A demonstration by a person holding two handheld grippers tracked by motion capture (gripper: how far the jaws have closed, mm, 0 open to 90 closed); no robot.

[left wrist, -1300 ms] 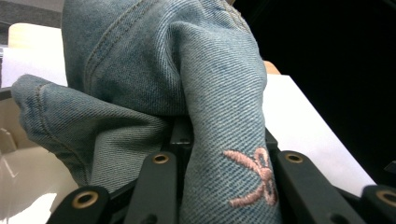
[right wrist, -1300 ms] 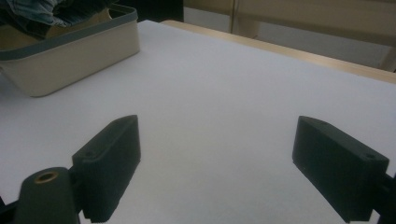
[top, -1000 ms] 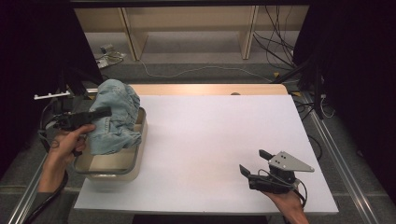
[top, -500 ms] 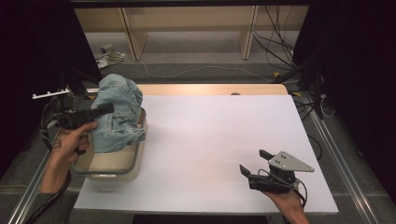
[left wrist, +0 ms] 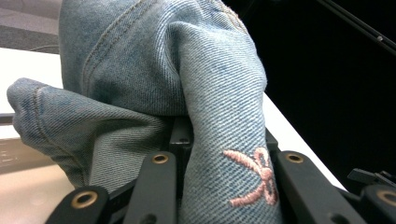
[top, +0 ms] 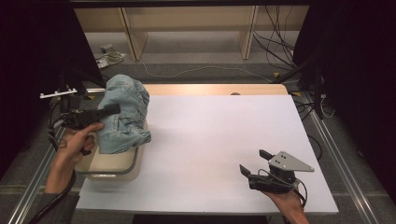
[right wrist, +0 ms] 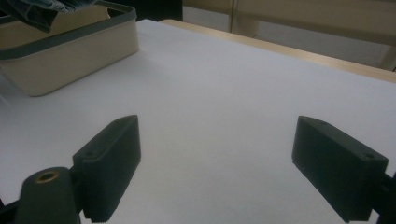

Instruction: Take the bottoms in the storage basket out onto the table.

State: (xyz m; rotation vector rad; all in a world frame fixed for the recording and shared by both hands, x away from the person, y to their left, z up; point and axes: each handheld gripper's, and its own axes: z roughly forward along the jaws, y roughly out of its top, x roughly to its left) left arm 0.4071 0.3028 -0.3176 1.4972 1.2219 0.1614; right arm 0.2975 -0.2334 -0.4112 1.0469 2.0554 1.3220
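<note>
A light blue denim garment (top: 122, 114) hangs bunched above a beige plastic basket (top: 112, 169) at the table's left edge. My left gripper (top: 112, 109) is shut on a fold of it and holds it up. In the left gripper view the denim garment (left wrist: 187, 93) is pinched between the black jaws, and a pink embroidered bow (left wrist: 252, 175) shows on the clamped fold. My right gripper (top: 252, 163) rests near the table's front right, open, with nothing between its jaws. The right gripper (right wrist: 217, 163) faces bare white tabletop.
The white table (top: 219, 135) runs wide between the two hands. The basket (right wrist: 70, 46) lies at the far left in the right gripper view. Behind the table are a wooden shelf frame (top: 187, 23) and loose cables (top: 275, 51) on the floor.
The left gripper has lifted the denim garment a little higher over the basket. The right gripper has kept still.
</note>
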